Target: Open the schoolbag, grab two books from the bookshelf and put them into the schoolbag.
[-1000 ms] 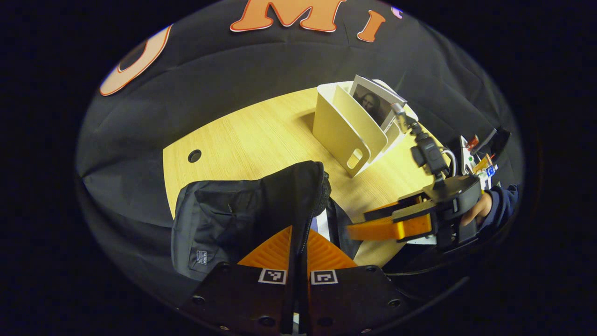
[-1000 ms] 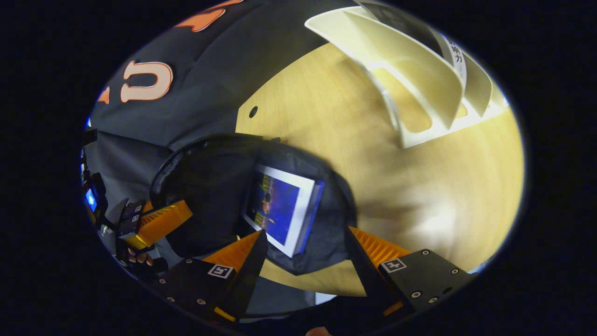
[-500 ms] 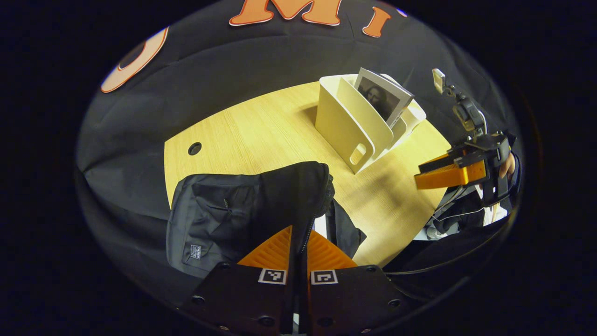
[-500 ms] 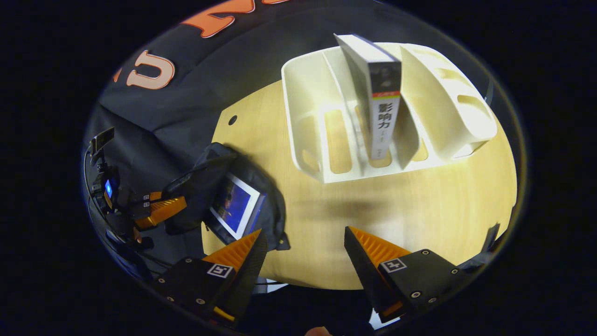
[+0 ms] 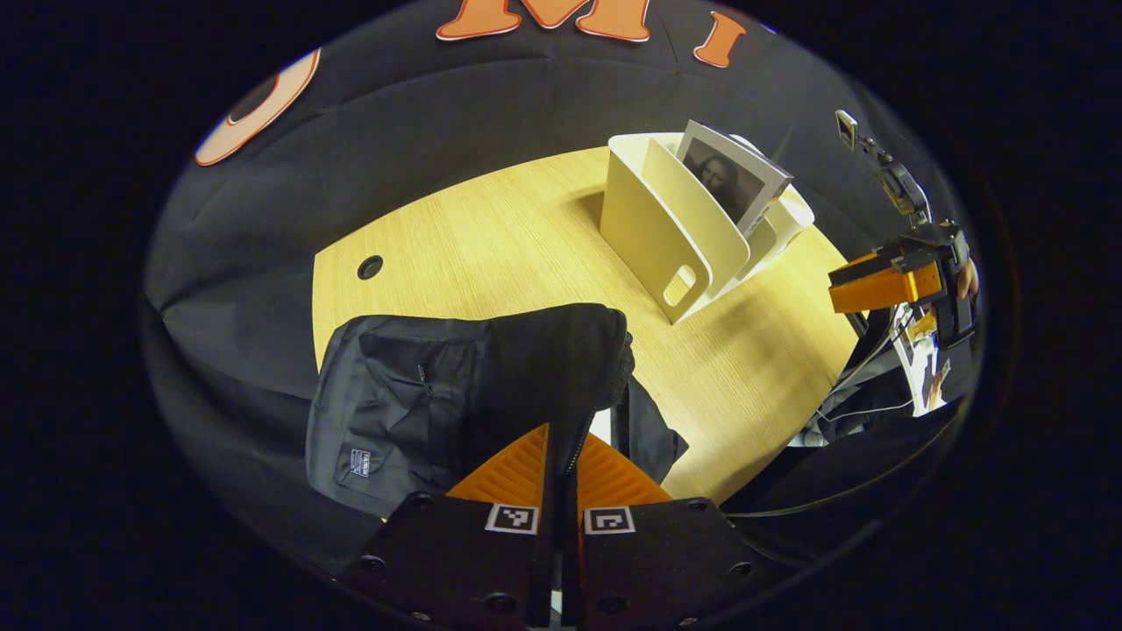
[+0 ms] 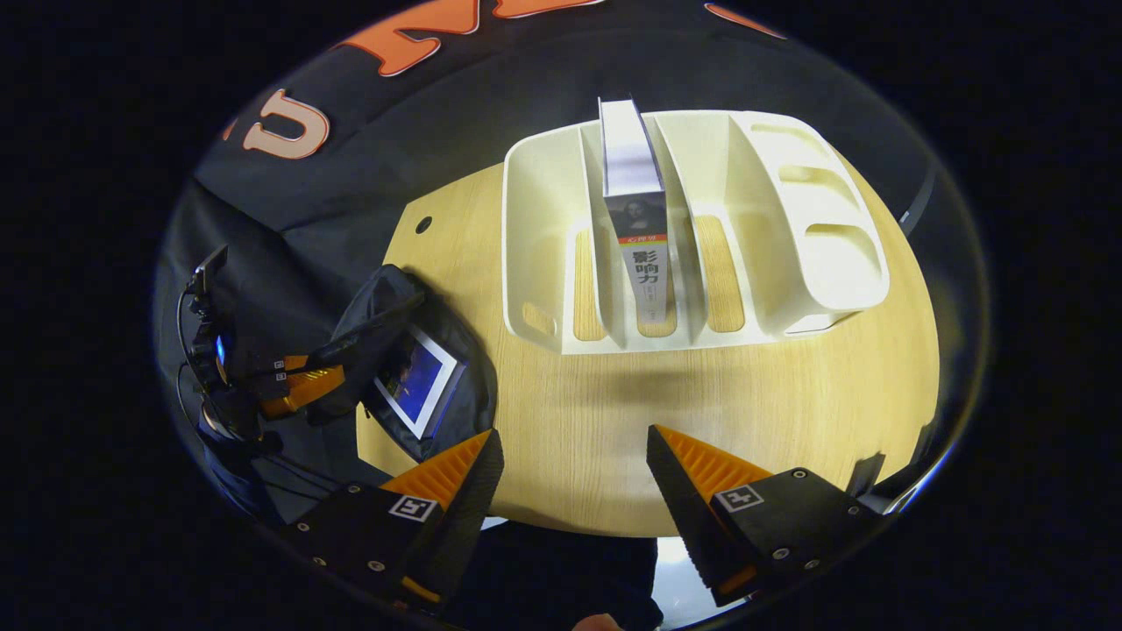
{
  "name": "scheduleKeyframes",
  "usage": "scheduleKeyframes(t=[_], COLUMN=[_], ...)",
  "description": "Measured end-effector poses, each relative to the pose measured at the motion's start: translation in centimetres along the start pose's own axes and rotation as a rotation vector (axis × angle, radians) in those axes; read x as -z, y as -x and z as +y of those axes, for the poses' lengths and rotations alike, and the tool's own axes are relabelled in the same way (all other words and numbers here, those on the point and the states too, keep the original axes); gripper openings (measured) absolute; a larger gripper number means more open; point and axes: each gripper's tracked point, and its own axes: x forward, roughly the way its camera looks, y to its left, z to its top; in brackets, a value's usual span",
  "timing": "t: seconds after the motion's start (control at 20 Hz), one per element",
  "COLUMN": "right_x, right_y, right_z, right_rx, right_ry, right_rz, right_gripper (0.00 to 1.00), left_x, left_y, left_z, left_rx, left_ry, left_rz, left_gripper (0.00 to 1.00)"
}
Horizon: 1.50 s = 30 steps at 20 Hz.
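The black fabric schoolbag (image 5: 456, 386) lay at the wooden table's (image 5: 491, 237) 7 o'clock edge, mostly hiding a blue-covered book (image 6: 412, 381) inside. The left gripper (image 5: 561, 456) pinched the bag's raised flap. The right gripper (image 6: 570, 456), jaws spread and empty, had swung from the bag to face the white slotted plastic bookshelf (image 6: 789, 254), where one grey-spined book (image 6: 640, 237) leaned at 12 o'clock.

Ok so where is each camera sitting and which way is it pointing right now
Left gripper view: rides the left gripper, low over the schoolbag, facing across the table to the bookshelf; its jaws are shut on the bag's flap.
Right gripper view: rides the right gripper, above the table's near edge, facing the bookshelf and book; its jaws stand open and empty.
Shared: table, bookshelf, book, schoolbag, each other's gripper.
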Motion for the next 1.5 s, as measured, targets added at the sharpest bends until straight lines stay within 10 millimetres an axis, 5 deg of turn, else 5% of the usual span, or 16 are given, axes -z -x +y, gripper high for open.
scheduleKeyframes(t=[0.7, 1.15, 1.5], right_x=[-7.2, -14.1, -17.5], right_y=[5.4, 5.3, 2.2], right_z=[-2.7, -2.7, -3.1], right_rx=[0.102, 0.118, 0.132], right_ry=[0.162, 0.203, 0.213], right_rz=[-0.007, 0.001, 0.067], right_gripper=[0.99, 0.99, 0.99], left_x=[0.9, 1.6, 2.0], left_y=[-0.8, -1.3, -1.6], left_z=[-0.7, -0.7, -0.7], left_rx=[-0.015, -0.014, -0.021], left_ry=[0.051, 0.115, 0.171], left_rz=[-0.001, -0.002, -0.001], left_gripper=[0.05, 0.05, 0.05])
